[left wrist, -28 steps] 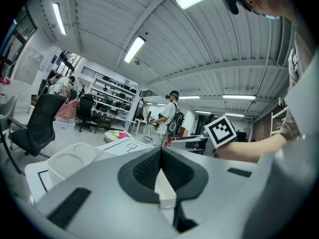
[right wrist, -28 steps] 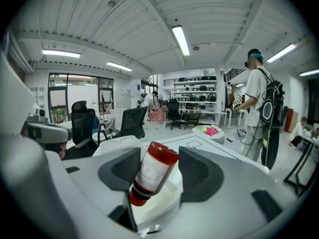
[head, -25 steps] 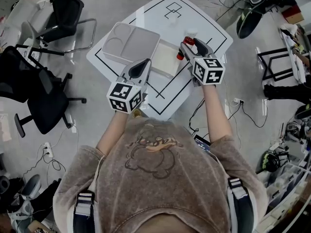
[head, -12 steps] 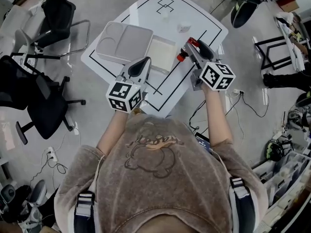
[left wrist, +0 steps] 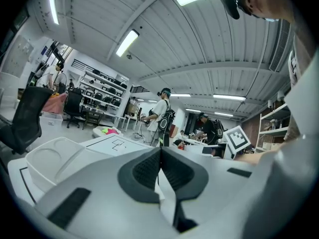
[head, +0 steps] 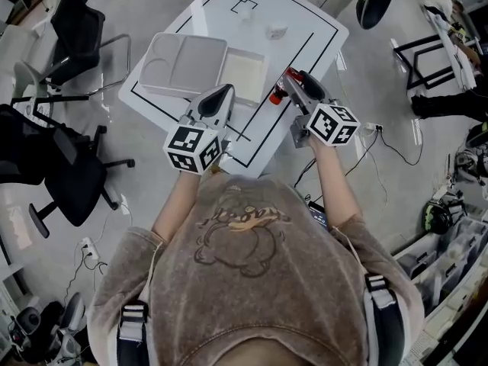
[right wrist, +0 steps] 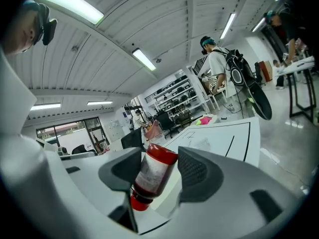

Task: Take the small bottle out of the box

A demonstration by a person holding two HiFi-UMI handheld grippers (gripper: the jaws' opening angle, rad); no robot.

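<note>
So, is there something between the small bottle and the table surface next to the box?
Nothing visible. The right gripper holds the bottle tilted between its fingers, outside the box. The table under the bottle looks bare.

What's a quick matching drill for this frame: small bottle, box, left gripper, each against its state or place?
Things:
1. small bottle
2. box
3. left gripper

States:
A. jaws together, nothing between them
B. clamped at a tilt in the right gripper
C. open on the table, interior bare

Pairs: 1-B; 2-C; 3-A
</note>
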